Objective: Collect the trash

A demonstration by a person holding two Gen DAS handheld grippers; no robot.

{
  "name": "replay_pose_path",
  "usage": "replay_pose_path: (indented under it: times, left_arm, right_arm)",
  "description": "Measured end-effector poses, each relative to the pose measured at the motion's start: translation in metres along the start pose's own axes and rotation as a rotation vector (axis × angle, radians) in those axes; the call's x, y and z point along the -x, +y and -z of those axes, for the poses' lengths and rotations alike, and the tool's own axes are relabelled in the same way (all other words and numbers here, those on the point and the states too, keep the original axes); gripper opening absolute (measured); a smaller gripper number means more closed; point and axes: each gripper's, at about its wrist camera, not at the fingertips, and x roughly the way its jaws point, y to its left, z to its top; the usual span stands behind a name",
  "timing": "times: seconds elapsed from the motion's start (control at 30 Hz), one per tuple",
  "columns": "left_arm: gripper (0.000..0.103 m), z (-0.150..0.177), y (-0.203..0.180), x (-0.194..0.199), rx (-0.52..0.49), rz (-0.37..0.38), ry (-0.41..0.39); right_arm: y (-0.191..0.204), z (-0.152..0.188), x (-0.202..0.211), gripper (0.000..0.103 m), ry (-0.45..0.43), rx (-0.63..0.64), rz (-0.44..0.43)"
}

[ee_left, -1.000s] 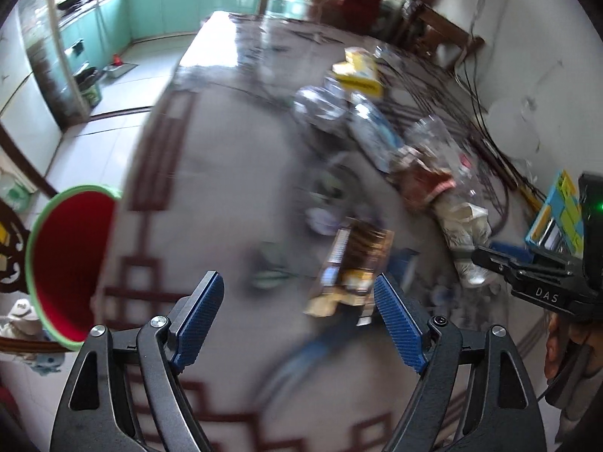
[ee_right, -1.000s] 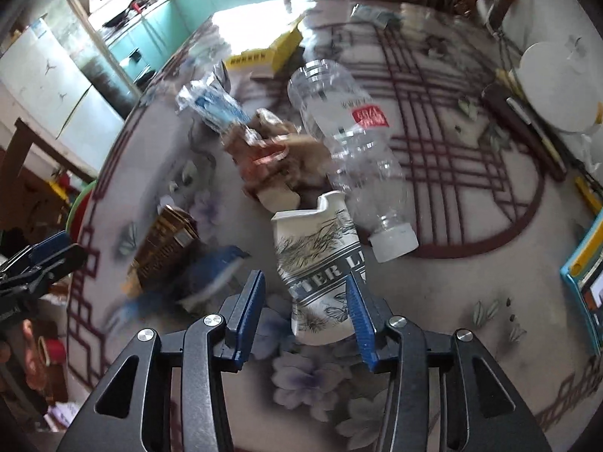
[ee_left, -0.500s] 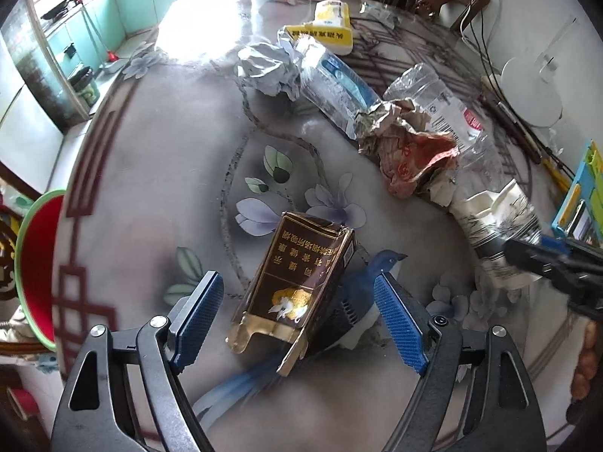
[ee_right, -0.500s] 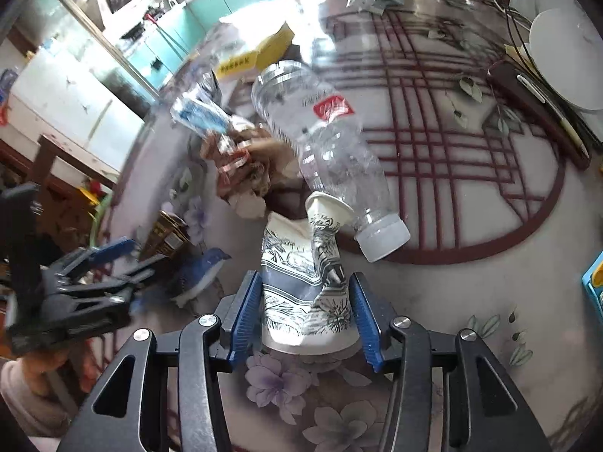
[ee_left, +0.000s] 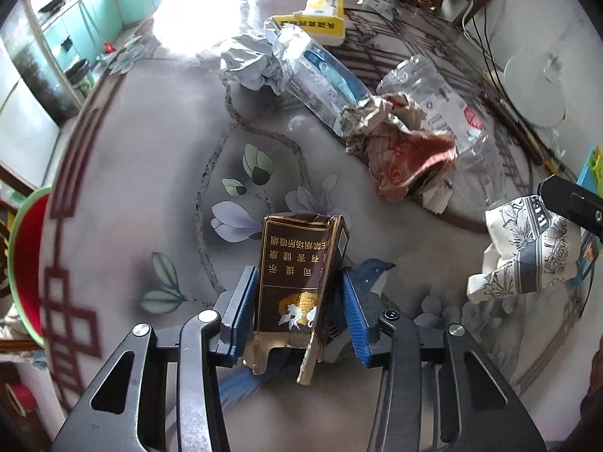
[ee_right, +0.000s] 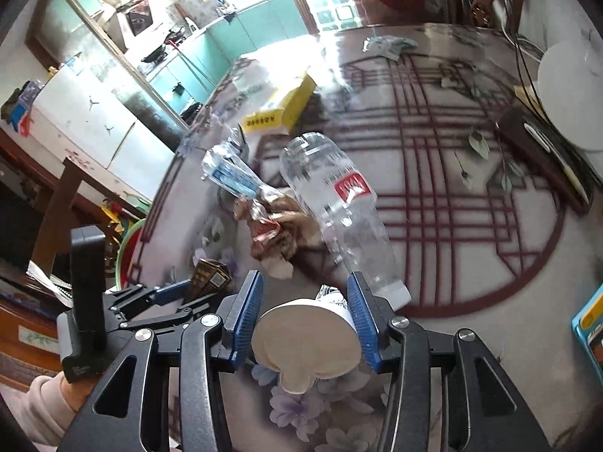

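My left gripper [ee_left: 297, 312] is shut on a brown cigarette pack [ee_left: 297, 275] with gold print, its torn end toward the camera. My right gripper [ee_right: 305, 318] is shut on a crushed paper cup [ee_right: 305, 342] and holds it above the table; the cup also shows at the right of the left wrist view [ee_left: 527, 252]. The left gripper with the pack [ee_right: 209, 275] shows at the left of the right wrist view. On the table lie a clear plastic bottle [ee_right: 339, 207], a crumpled red-brown wrapper [ee_left: 399, 150], a blue-white plastic wrapper [ee_left: 320, 75] and crumpled grey paper [ee_left: 248, 64].
A red bin with a green rim [ee_left: 22, 263] stands beyond the table's left edge. A yellow tissue pack [ee_left: 320, 19] lies at the far side. A white round disc [ee_left: 535, 90], cables and a blue-yellow box [ee_right: 591, 331] are at the right.
My left gripper has moved forward and shut on the cigarette pack. My right gripper has lifted the paper cup off the table and tilted it so its mouth faces the camera.
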Motion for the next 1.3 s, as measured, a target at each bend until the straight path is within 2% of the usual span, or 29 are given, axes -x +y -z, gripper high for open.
replay_pose_path:
  times: [0.6,0.83,1.3]
  left_arm:
    - [0.040,-0.013,0.018,0.062,0.078,-0.034,-0.191]
    - [0.040,-0.010,0.029,0.075,0.097,-0.016,-0.218]
    - [0.041,0.002,0.064,0.081,0.150,-0.021,-0.216]
  right_arm:
    - [0.033,-0.022,0.014,0.045,-0.059,0.067,-0.029]
    - [0.049,-0.023,0.012,0.045,-0.062,0.094,-0.031]
    - [0.087,-0.020,0.000,0.044,-0.044,0.139,-0.038]
